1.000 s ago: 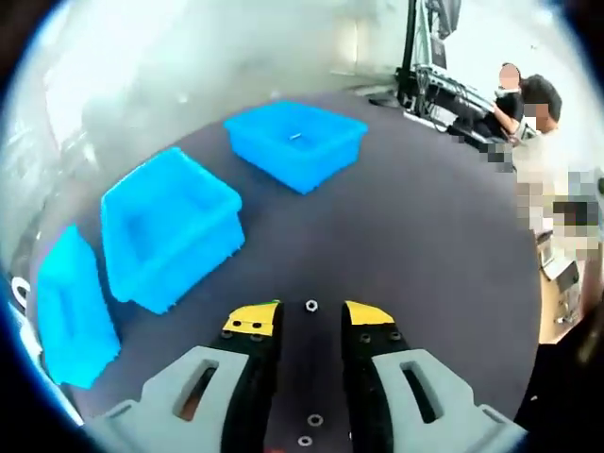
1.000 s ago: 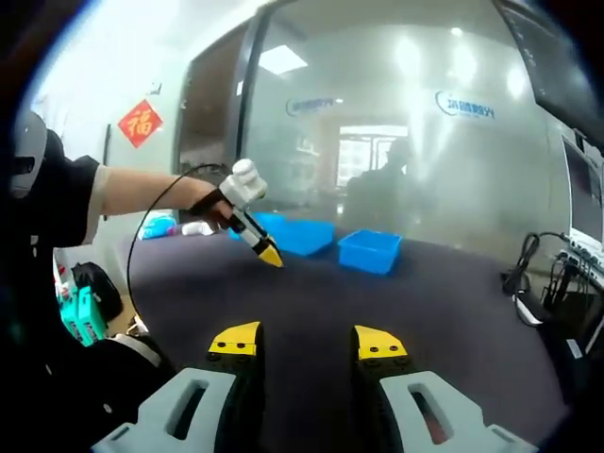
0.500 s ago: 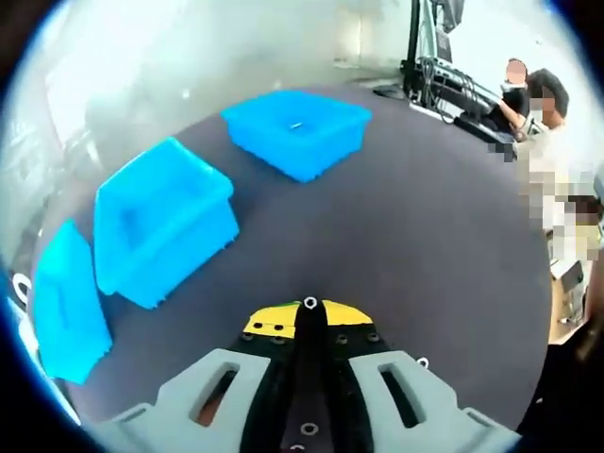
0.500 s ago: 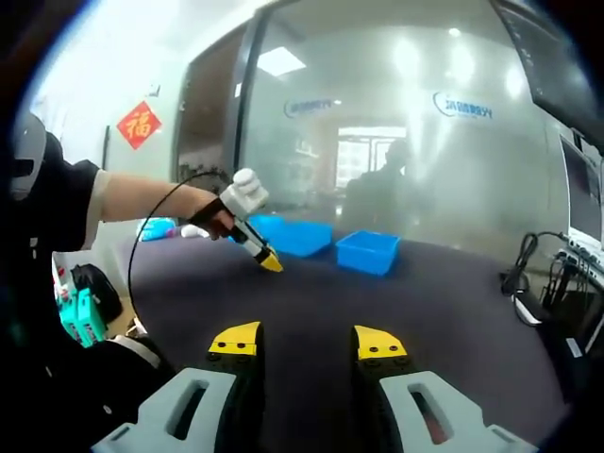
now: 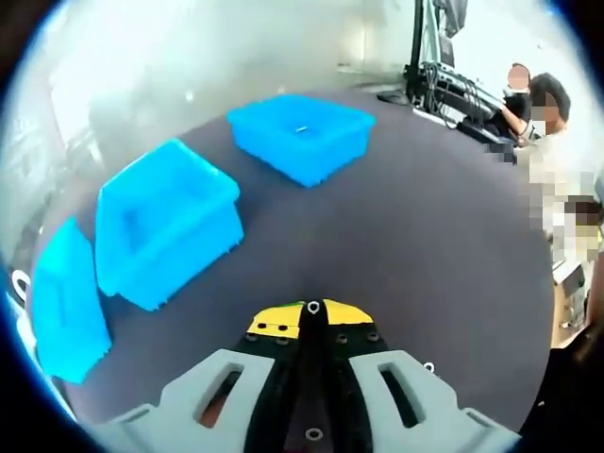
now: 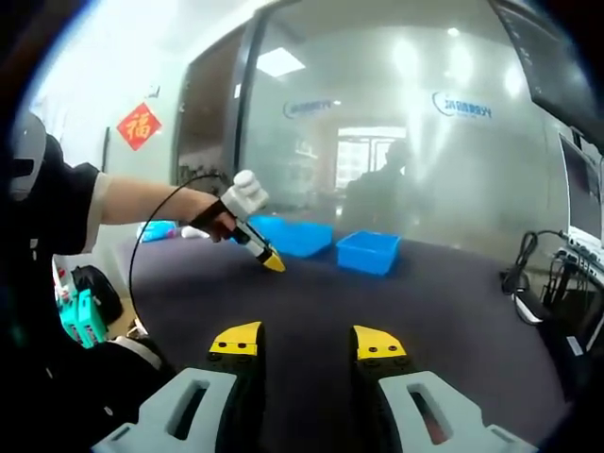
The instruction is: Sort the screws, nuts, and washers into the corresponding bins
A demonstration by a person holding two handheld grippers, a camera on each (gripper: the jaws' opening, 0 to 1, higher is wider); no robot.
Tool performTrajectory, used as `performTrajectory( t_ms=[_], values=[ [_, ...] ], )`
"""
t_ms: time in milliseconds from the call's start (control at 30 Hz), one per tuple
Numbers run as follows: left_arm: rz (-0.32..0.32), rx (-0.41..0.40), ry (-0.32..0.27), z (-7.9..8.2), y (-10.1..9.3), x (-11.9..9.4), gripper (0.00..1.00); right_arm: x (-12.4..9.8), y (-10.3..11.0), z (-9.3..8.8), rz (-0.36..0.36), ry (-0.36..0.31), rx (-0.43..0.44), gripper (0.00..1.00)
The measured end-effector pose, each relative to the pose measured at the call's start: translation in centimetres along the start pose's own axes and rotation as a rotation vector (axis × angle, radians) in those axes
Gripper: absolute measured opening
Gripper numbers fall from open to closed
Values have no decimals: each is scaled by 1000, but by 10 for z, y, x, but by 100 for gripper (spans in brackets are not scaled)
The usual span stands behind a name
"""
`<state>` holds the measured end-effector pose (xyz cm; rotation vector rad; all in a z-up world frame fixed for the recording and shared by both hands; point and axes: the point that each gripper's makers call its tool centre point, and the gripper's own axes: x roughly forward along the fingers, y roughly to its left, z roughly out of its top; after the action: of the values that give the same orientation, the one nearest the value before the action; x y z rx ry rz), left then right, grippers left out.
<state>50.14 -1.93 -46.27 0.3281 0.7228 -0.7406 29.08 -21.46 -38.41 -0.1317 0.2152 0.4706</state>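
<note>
Left tool [image 5: 312, 317] tips around nut [image 5: 312, 307]

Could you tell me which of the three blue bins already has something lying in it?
The farthest bin, at the top of the left gripper view, holds a small pale piece. Nothing shows inside the middle bin, and the inside of the near-left bin cannot be judged.
</note>
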Motion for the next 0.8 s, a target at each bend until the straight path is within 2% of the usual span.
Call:
performTrajectory(
  t_ms=[167, 267, 400, 467, 633, 800],
  values=[
    [-14, -29, -68, 6, -7, -15, 0, 1, 1, 2, 3, -4, -4, 32],
    [-15, -63, -139, 10, -13, -29, 0, 1, 1, 5, 0, -15, -4, 32],
    [-8, -55, -220, 10, -22, -51, 0, 3, 2, 9, -4, -30, -6, 32],
    [-2, -54, -291, 14, -27, -66, 0, 4, 3, 13, -6, -43, -10, 32],
    [53, -73, -418, 19, -27, -108, 0, 6, 8, 21, 1, -66, -9, 32],
    [146, -89, -530, 15, -15, -148, 0, 10, 19, 29, 24, -79, -14, 32]
  ],
)
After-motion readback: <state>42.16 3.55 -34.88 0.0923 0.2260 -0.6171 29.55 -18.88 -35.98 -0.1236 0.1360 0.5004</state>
